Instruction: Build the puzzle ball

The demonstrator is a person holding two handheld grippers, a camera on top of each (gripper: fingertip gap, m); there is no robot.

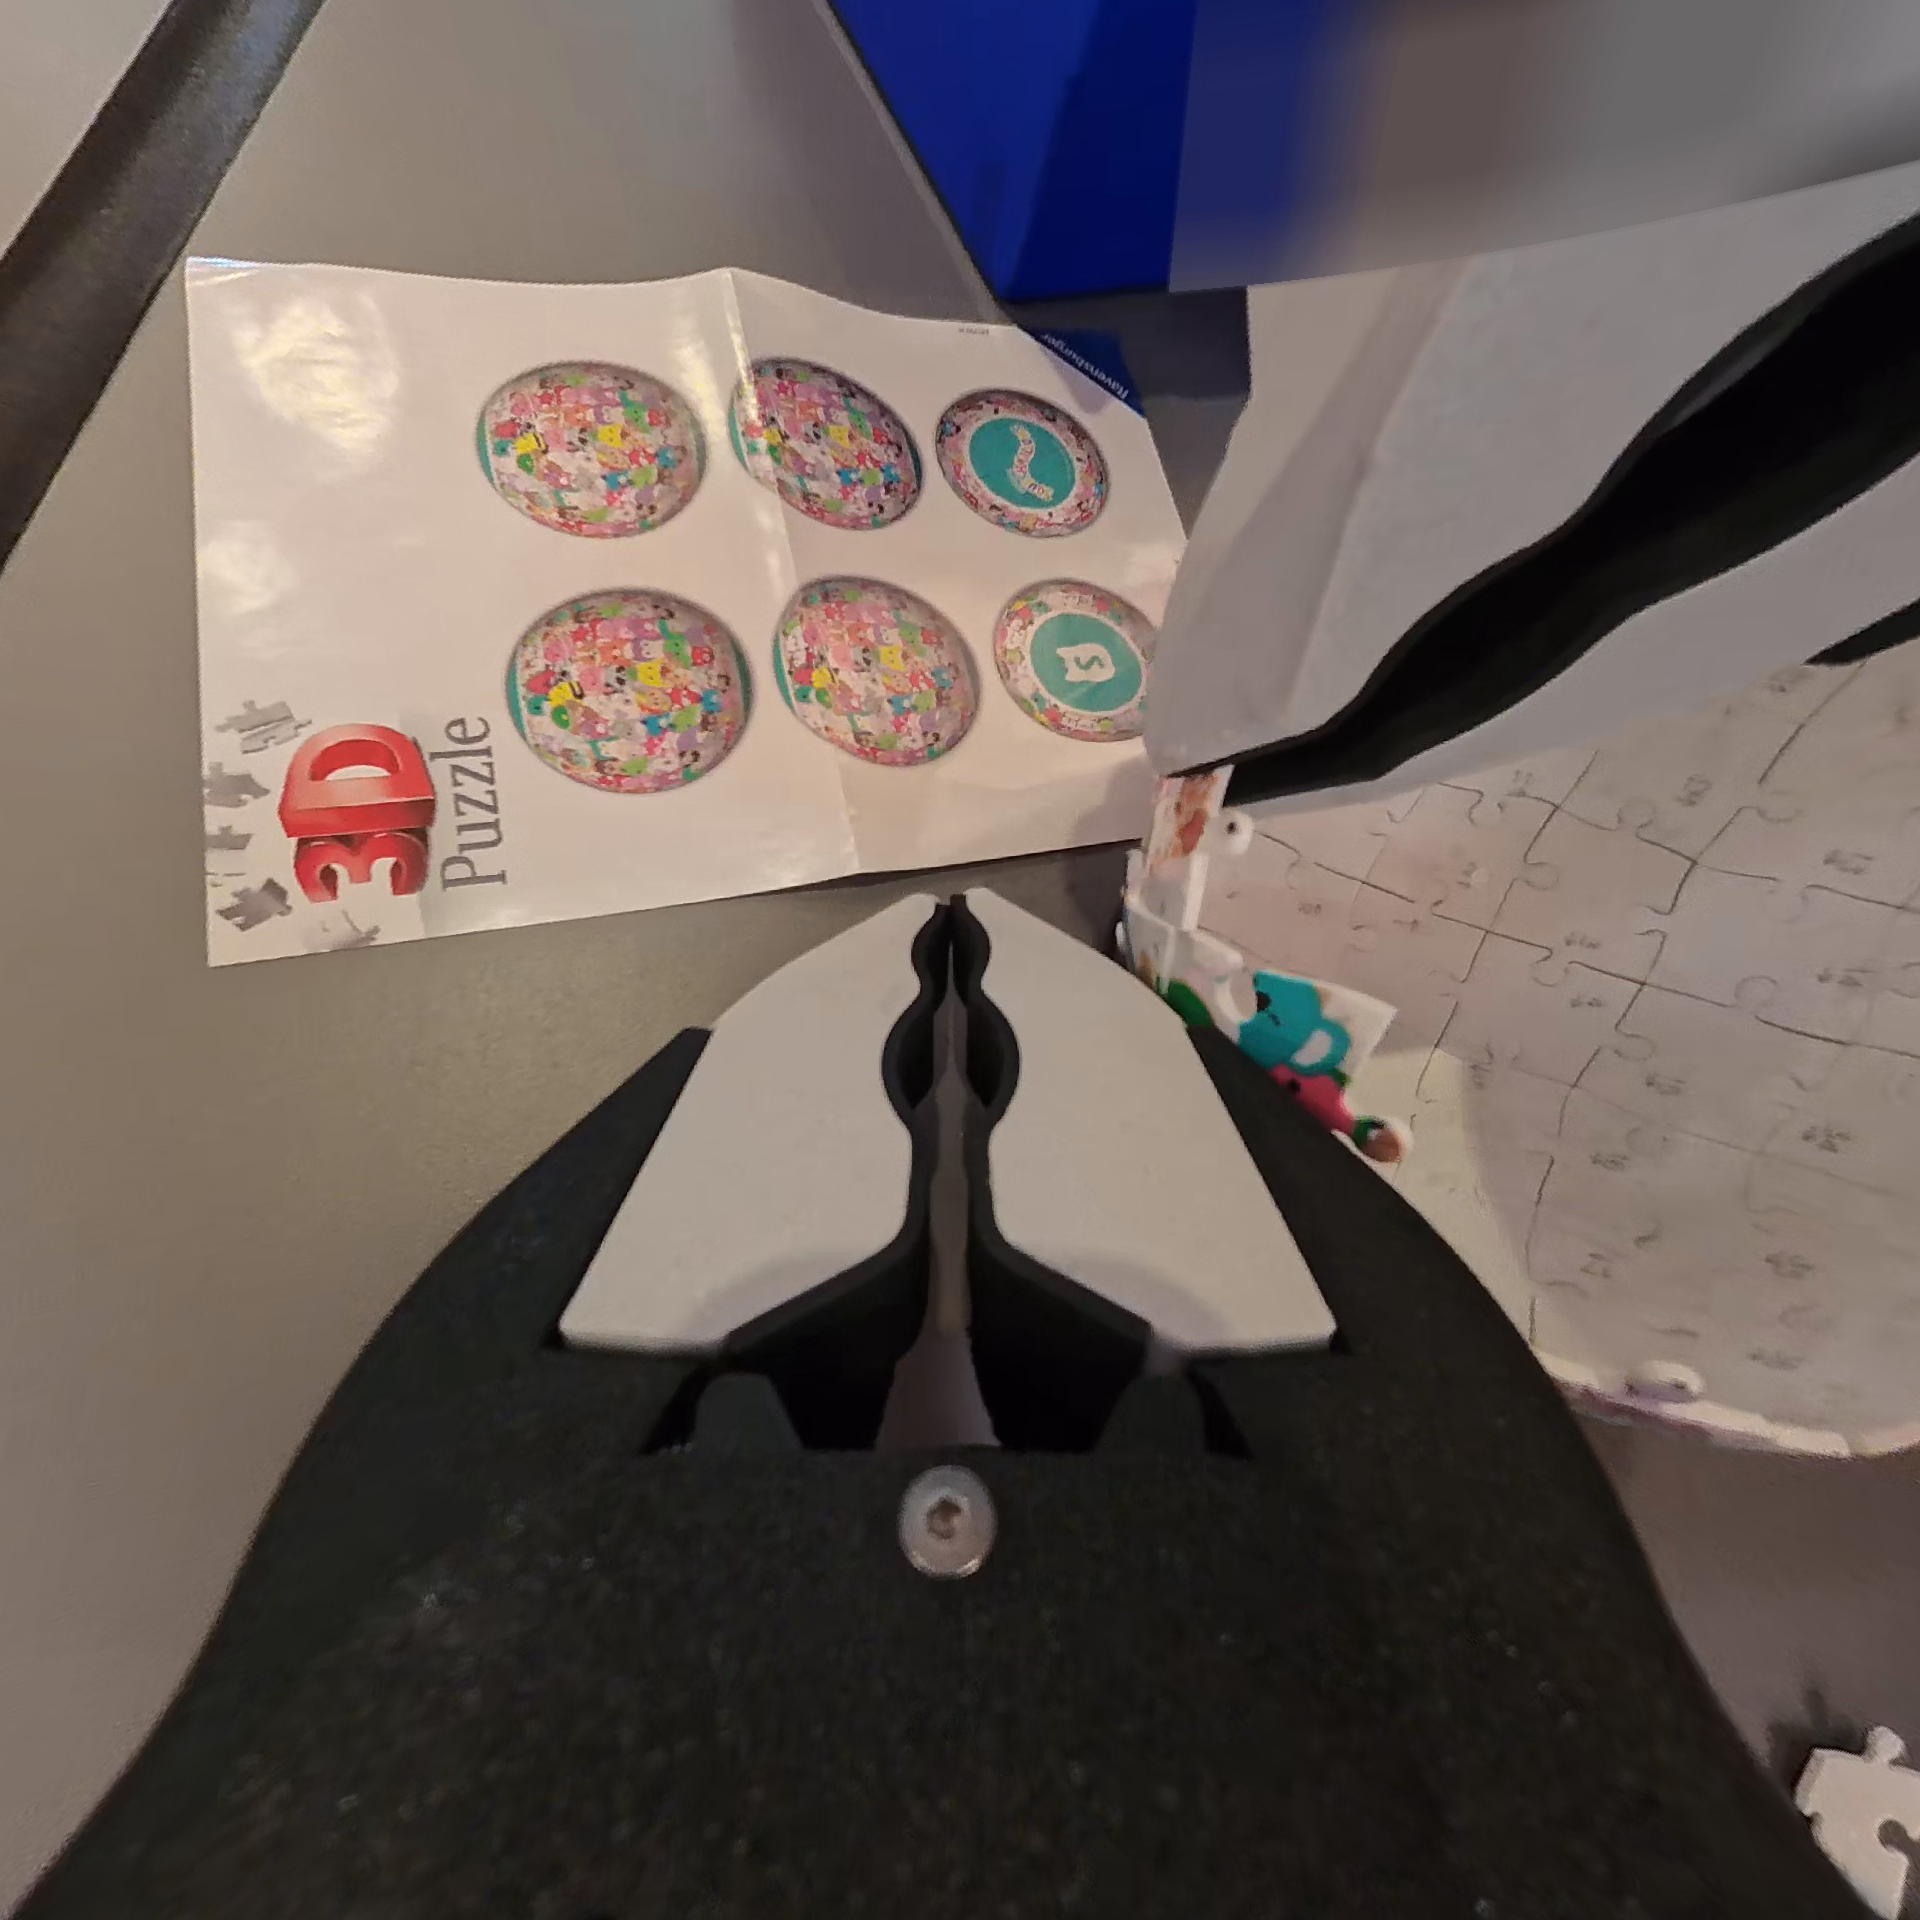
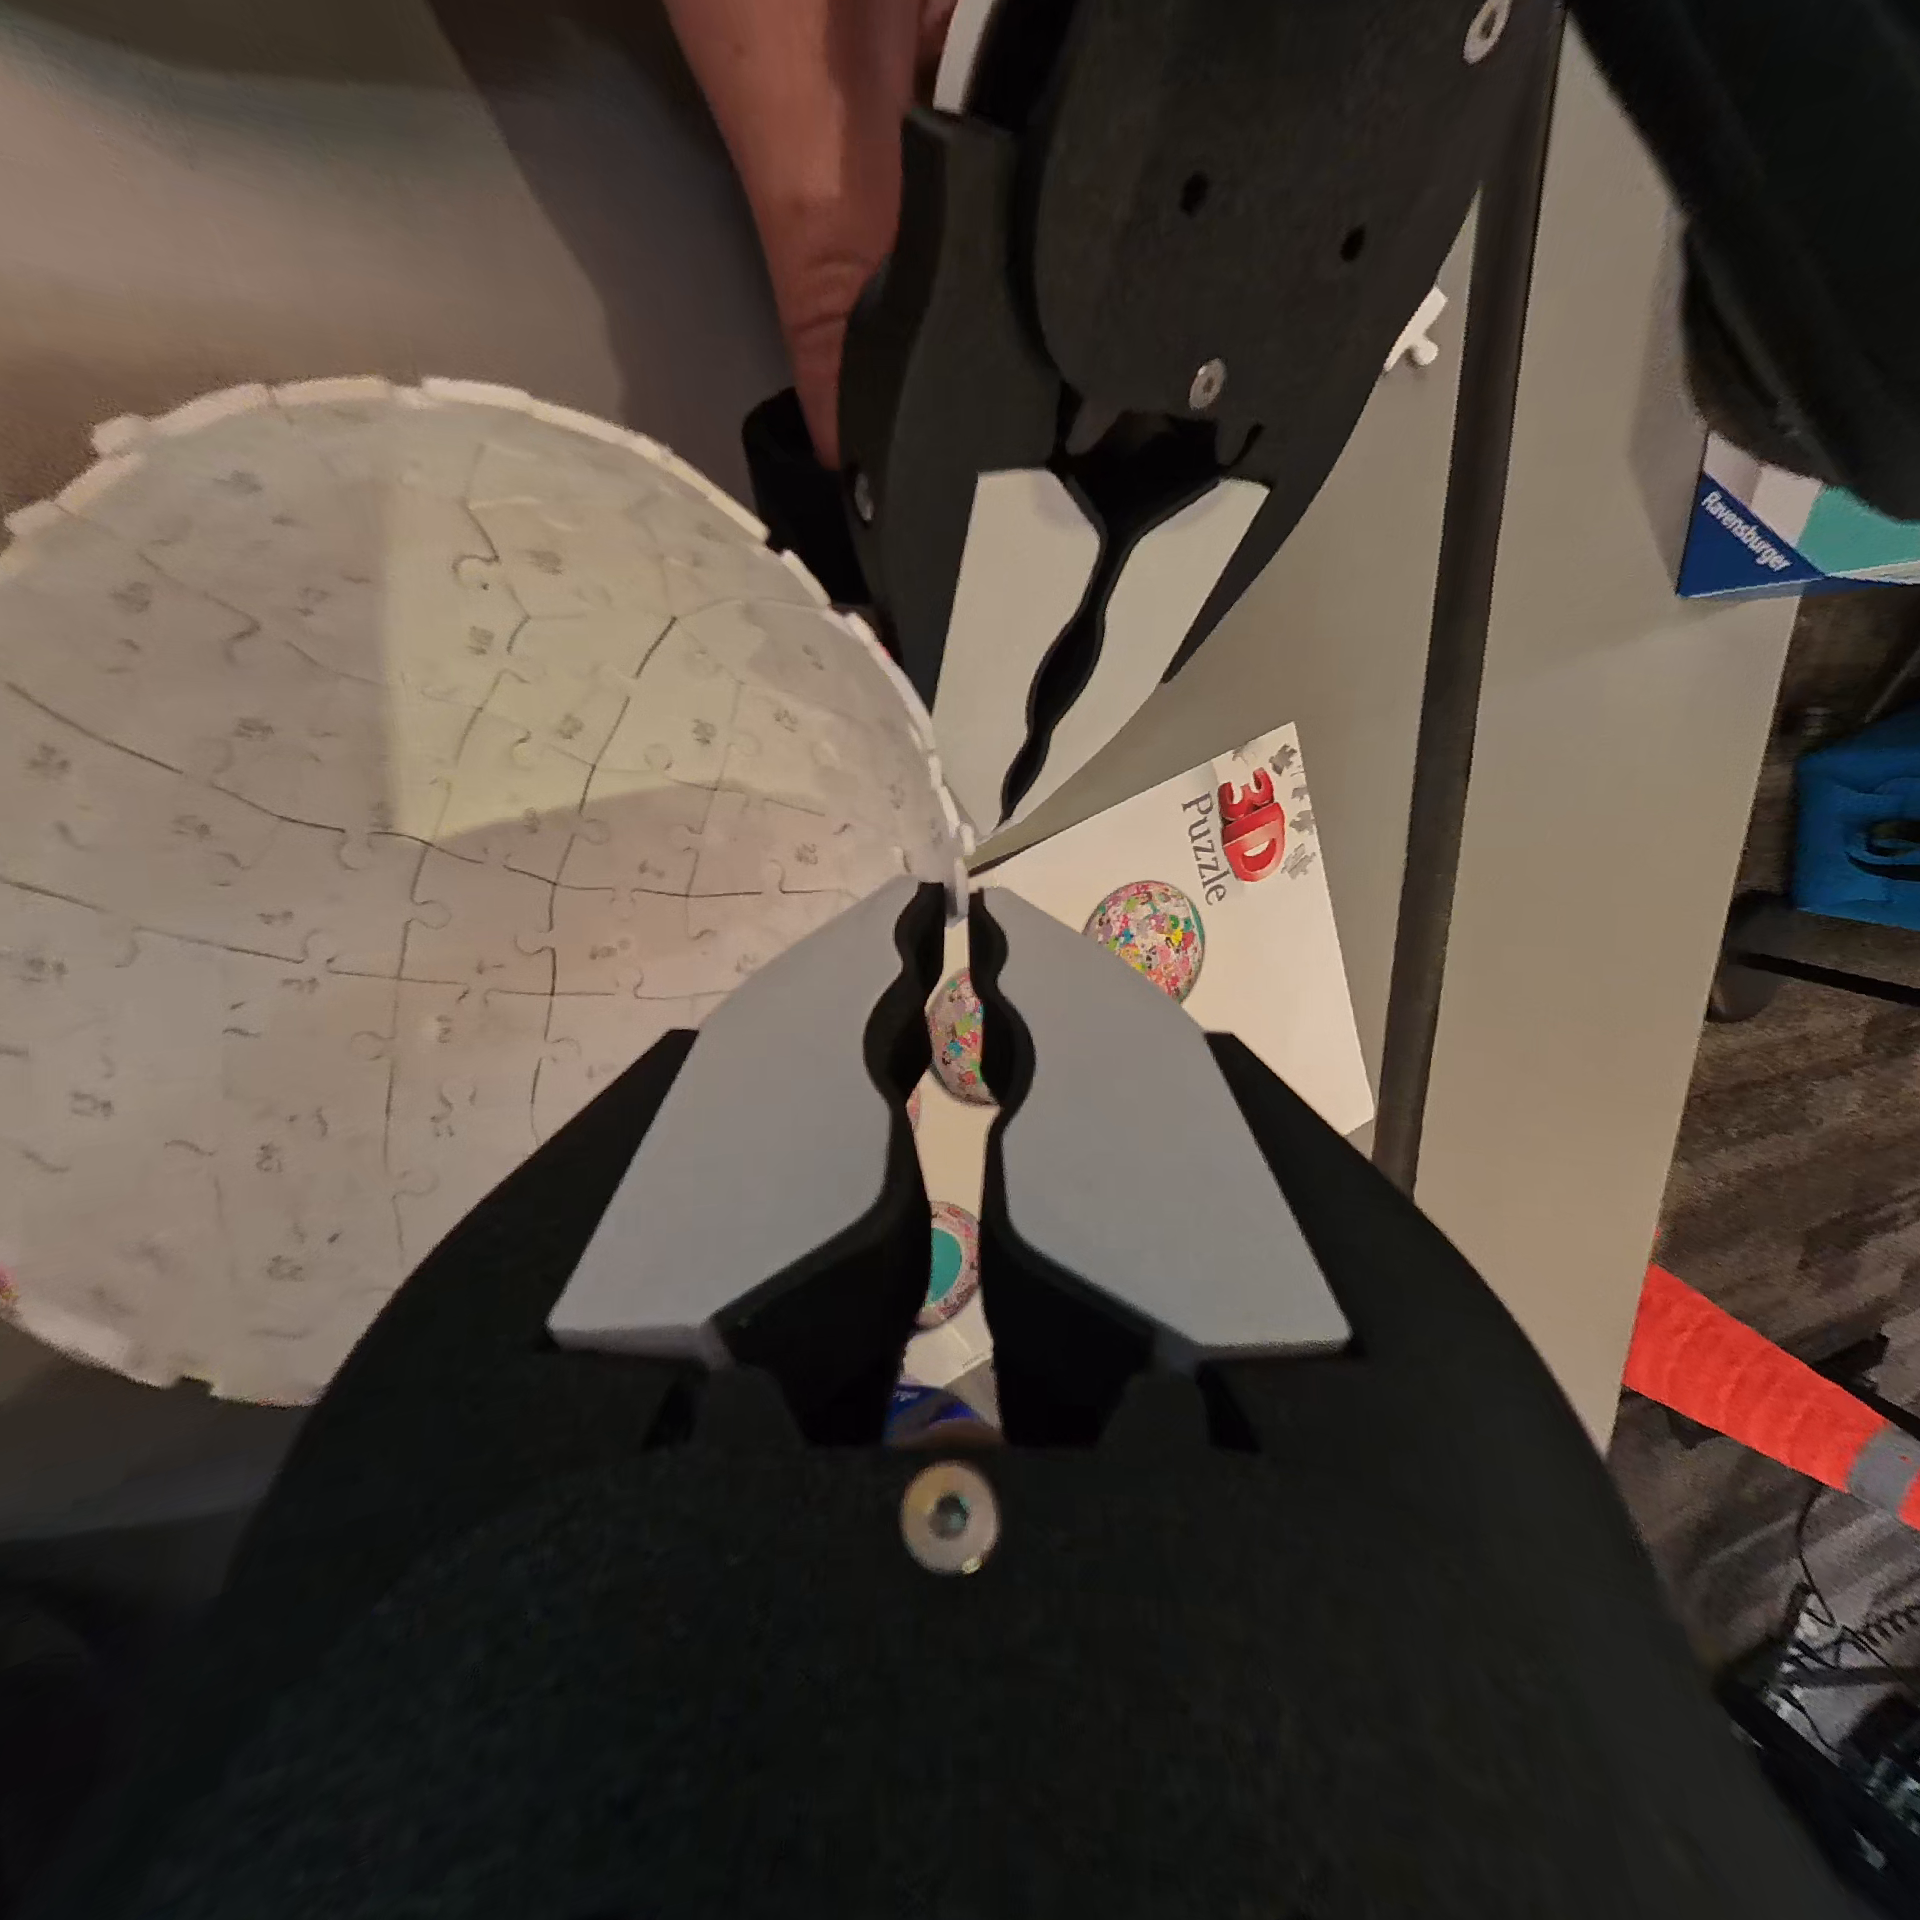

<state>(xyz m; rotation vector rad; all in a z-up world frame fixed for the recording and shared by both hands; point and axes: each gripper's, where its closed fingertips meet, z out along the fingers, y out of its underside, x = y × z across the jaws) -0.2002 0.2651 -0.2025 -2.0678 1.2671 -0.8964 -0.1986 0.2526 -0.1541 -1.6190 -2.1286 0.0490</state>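
**Half-built ball held by its rim**

The right gripper (image 2: pixel 958 902) pinches the rim of the half ball (image 2: pixel 343 883), a bowl-shaped shell of joined pieces; its fingers meet on the edge at the shell's right side in the right wrist view; the hollow white inside faces that camera, so the shell opens toward the gripper and its rounded outside points away; printed colour shows only along the outer edge (image 1: pixel 1288 1039); the left gripper (image 1: pixel 953 914) is clenched with nothing between its tips, just beside the rim; its tips point at the leaflet (image 1: pixel 582 623) lying flat on the table (image 1: pixel 312 1195); a loose piece (image 1: pixel 1860 1813) lies near the shell.
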